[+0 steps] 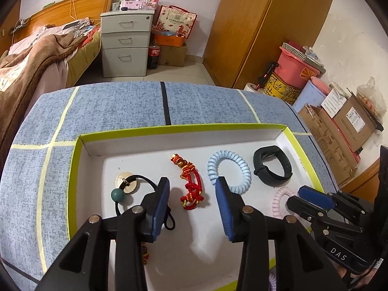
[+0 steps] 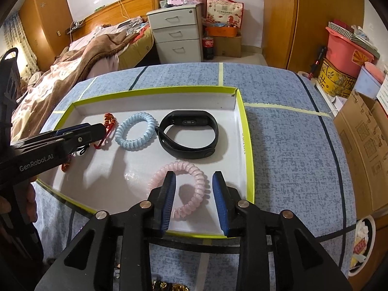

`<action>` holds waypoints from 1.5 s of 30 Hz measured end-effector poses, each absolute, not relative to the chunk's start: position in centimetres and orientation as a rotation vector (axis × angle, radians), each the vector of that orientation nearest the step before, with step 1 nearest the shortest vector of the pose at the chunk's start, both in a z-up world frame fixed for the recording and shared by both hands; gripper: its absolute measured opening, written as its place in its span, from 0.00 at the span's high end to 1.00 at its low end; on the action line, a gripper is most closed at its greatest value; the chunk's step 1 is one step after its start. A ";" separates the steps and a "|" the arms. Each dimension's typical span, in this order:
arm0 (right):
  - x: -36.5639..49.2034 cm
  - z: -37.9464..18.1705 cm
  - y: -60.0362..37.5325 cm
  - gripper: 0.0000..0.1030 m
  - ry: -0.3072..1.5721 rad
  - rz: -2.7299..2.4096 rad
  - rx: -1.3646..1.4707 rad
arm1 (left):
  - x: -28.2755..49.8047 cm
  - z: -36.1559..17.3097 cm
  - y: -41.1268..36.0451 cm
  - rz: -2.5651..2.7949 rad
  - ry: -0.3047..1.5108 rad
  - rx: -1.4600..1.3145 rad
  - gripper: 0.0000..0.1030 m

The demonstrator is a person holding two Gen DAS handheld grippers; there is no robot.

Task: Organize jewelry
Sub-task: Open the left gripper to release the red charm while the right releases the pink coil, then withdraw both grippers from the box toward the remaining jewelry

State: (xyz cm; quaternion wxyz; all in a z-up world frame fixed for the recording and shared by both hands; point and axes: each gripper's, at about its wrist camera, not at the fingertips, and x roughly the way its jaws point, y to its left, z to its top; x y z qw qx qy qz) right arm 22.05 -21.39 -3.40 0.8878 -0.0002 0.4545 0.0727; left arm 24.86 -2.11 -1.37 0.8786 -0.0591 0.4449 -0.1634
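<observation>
Jewelry lies inside a shallow white tray [image 1: 184,137] with a lime-green rim, set on a blue-grey tablecloth [image 1: 116,104] marked with pale tape lines. Along the far row, from the left in the left wrist view: a black cord with a green bead and a pale disc [image 1: 126,184], a red knotted cord bracelet [image 1: 191,184], a light blue coil band [image 1: 229,172] and a black wristband [image 1: 272,166]. A pink coil band [image 2: 180,189] lies nearer the front, close to the tray's right wall.

Left gripper [image 1: 192,191]: jaws parted to a middling width, poised above the tray floor. The red cord bracelet lies in the gap between the blue pads, with neither pad pressing on it.

Right gripper [image 2: 194,186]: jaws parted somewhat narrower, standing over the pink coil band. The left pad overlaps the band's rim in the right wrist view; contact cannot be confirmed, and the band appears to lie flat on the tray.

No item is held by either tool.
</observation>
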 end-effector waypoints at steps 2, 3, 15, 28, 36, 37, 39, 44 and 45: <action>21.9 -3.3 -21.4 0.68 0.941 0.151 0.001 | 24.6 -1.1 -2.0 -0.336 0.923 -0.124 0.58; 21.7 -3.1 -21.5 0.68 0.933 0.152 0.004 | 24.4 -0.9 -1.9 -0.334 0.918 -0.123 0.58; 18.6 -0.9 -22.0 0.67 0.859 0.164 0.026 | 19.5 2.1 -0.6 -0.340 0.838 -0.128 0.51; 14.0 -1.1 -22.9 0.56 0.837 0.192 0.063 | 13.2 2.4 0.9 -0.325 0.806 -0.158 0.50; 12.1 -2.2 -23.4 0.56 0.840 0.214 0.058 | 10.0 1.5 2.4 -0.301 0.809 -0.190 0.49; 11.9 -2.4 -23.4 0.56 0.848 0.216 0.055 | 9.6 1.3 2.6 -0.297 0.809 -0.193 0.49; 11.8 -2.7 -23.6 0.56 0.851 0.221 0.061 | 9.0 1.0 2.9 -0.296 0.811 -0.193 0.49; 11.6 -3.3 -22.9 0.56 0.865 0.264 0.033 | 7.8 0.1 3.5 -0.278 0.826 -0.207 0.49; 11.5 -3.4 -22.8 0.56 0.869 0.268 0.026 | 7.6 0.0 3.6 -0.274 0.825 -0.206 0.49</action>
